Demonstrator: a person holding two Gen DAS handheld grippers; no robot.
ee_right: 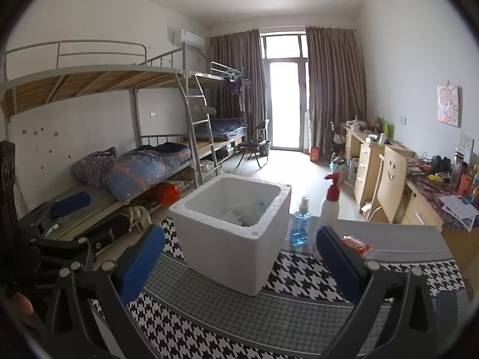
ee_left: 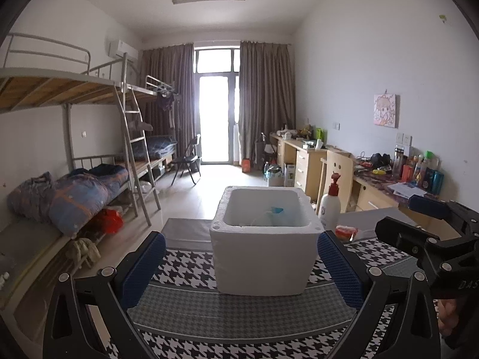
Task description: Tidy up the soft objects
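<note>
A white foam box [ee_left: 260, 239] stands on a houndstooth-patterned table cloth [ee_left: 191, 269]; it also shows in the right wrist view [ee_right: 233, 233]. Pale soft items with a blue part [ee_left: 274, 217] lie inside it, also seen in the right wrist view [ee_right: 244, 212]. My left gripper [ee_left: 239, 266] is open and empty, its blue pads either side of the box, in front of it. My right gripper [ee_right: 239, 266] is open and empty, just in front of the box; it shows at the right in the left wrist view [ee_left: 419, 218]. A small red packet [ee_right: 356, 243] lies right of the box.
A white pump bottle with a red top [ee_right: 329, 206] and a blue liquid bottle [ee_right: 301, 227] stand behind the box's right side. Bunk beds with bedding [ee_right: 134, 170] line the left wall. Desks and a wooden chair [ee_right: 389, 179] line the right wall.
</note>
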